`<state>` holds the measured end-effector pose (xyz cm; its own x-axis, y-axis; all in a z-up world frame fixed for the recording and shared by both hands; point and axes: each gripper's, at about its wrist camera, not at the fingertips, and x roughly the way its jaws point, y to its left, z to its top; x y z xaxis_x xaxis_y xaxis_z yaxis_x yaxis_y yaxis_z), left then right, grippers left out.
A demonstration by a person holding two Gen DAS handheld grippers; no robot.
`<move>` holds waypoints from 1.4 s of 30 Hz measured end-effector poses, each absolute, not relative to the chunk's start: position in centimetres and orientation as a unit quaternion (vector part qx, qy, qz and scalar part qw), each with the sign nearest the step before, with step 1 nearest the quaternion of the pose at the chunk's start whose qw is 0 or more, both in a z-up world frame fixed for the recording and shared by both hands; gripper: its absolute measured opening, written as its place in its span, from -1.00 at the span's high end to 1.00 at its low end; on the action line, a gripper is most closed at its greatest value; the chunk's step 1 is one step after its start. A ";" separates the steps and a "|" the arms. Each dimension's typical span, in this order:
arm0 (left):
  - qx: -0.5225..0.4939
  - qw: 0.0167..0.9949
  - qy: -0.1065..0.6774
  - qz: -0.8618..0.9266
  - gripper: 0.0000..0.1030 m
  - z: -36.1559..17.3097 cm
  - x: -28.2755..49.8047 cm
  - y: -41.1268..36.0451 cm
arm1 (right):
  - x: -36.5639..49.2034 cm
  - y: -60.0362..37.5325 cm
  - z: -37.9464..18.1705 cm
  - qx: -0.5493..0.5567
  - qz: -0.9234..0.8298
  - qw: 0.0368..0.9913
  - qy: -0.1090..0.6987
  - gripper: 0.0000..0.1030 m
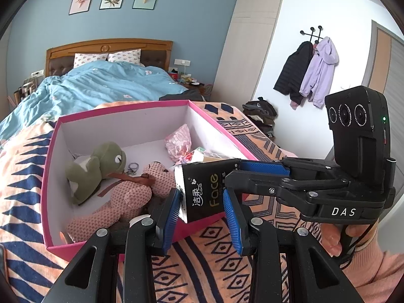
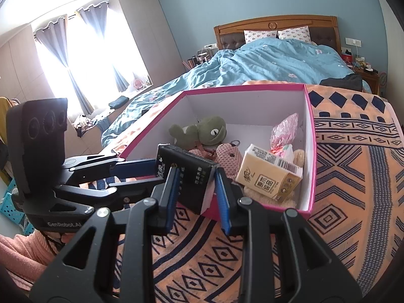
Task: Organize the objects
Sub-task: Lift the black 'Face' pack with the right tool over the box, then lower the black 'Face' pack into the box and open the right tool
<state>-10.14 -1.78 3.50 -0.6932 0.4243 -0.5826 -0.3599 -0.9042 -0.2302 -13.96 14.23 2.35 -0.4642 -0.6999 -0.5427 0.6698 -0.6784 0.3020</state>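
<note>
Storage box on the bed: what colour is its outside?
Pink storage box, white inside; right wrist view shows it best.

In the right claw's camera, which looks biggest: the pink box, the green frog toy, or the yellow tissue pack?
1. Pink box, by far.
2 and 3. Yellow tissue pack and green frog toy look alike; the pack sits nearer the camera, so I can't rank them.

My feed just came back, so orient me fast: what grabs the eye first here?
The black tissue pack held between both tools, left tool and right tool, over the near rim of the pink box. Inside the box lie a green plush frog, a pink knitted bear and a yellow tissue pack. The box sits on an orange patterned blanket.
</note>
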 end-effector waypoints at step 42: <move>-0.348 0.192 -0.051 0.916 0.32 2.7 -13.2 -2.4 | -17.1 13.3 1.7 0.343 -0.850 0.398 -0.033 0.38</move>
<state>-13.24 -2.39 2.70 -0.6848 0.3868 -0.6176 -0.3159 -0.9213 -0.2267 -17.07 13.29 1.65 -0.4488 -0.6990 -0.5568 0.6533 -0.6818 0.3293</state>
